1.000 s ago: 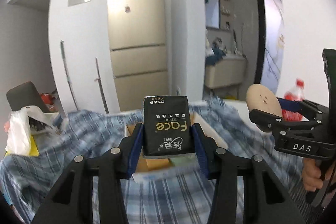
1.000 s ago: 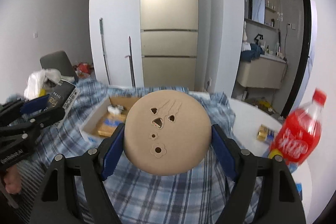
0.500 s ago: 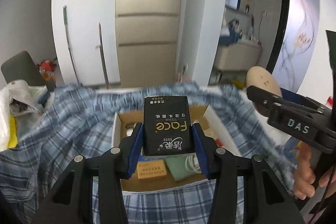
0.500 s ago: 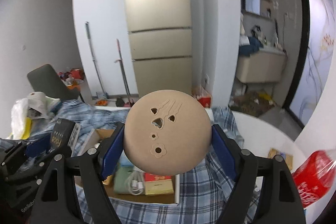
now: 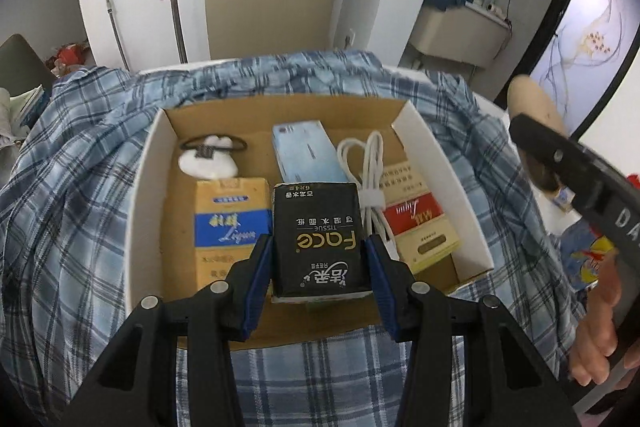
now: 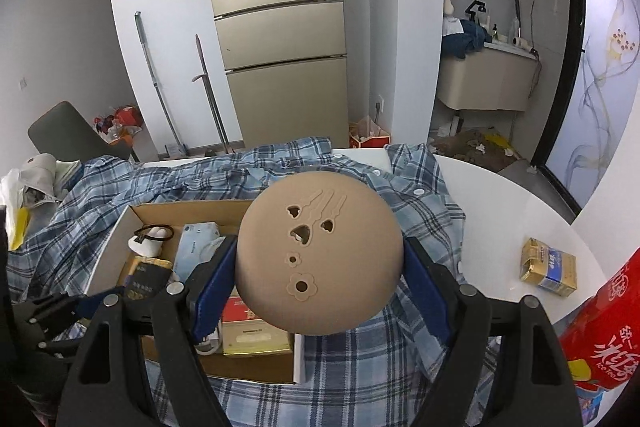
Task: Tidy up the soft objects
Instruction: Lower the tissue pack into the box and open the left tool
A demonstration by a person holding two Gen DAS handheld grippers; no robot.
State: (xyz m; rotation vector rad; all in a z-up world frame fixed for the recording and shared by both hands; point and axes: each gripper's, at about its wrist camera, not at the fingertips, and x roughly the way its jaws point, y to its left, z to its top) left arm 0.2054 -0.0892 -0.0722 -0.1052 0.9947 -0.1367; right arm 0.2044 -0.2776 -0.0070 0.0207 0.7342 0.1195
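Note:
My left gripper (image 5: 319,263) is shut on a black tissue pack (image 5: 318,235) and holds it over the open cardboard box (image 5: 444,163). The box holds a yellow-blue pack (image 5: 230,223), a light blue pack (image 5: 306,157), a white cable (image 5: 364,163), a red-gold pack (image 5: 420,227) and a white pouch with a black band (image 5: 208,159). My right gripper (image 6: 318,267) is shut on a round beige pad (image 6: 318,259) with cut-out holes, above the box's right side (image 6: 298,359). The left gripper shows low at the left of the right wrist view (image 6: 100,299).
A blue plaid shirt (image 5: 72,187) covers the white table (image 6: 500,211) under the box. A yellow carton (image 6: 550,267) and a red bottle (image 6: 596,327) stand at the right. A chair (image 6: 64,131), bags, a fridge and mops are behind.
Both grippers have moved forward and tilted down over the box, so its contents now fill the left view. Both stay shut on their objects.

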